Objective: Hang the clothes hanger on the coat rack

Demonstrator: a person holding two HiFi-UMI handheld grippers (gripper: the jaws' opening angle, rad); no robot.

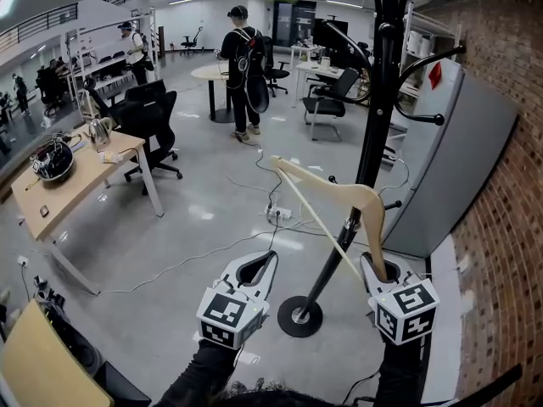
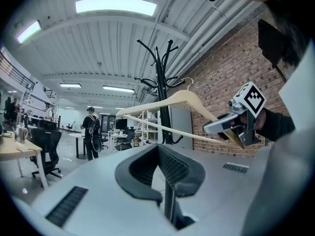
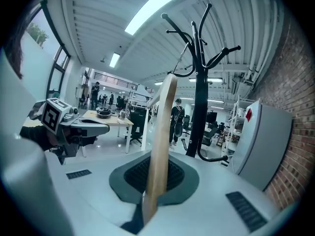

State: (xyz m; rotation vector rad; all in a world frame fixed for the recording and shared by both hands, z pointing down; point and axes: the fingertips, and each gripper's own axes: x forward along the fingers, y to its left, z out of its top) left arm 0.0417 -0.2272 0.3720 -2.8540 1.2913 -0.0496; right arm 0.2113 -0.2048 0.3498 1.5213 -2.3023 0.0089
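My right tool (image 1: pixel 379 268) is clamped on one end of the wooden hanger (image 1: pixel 335 195). The hanger rises from the jaws toward eleven o'clock and, in the head view, crosses in front of the black coat rack (image 1: pixel 376 125) pole at twelve o'clock. My left tool (image 1: pixel 265 261), at nine o'clock of the right, has its jaws closed on nothing.

Black sleeves (image 1: pixel 199 371), grey left claw (image 1: pixel 270 257), right claw (image 1: pixel 372 263), black-and-white marker cubes (image 1: pixel 227 316)

Bright ceiling strips (image 2: pixel 115 5); fisheye edges, perhaps soft.
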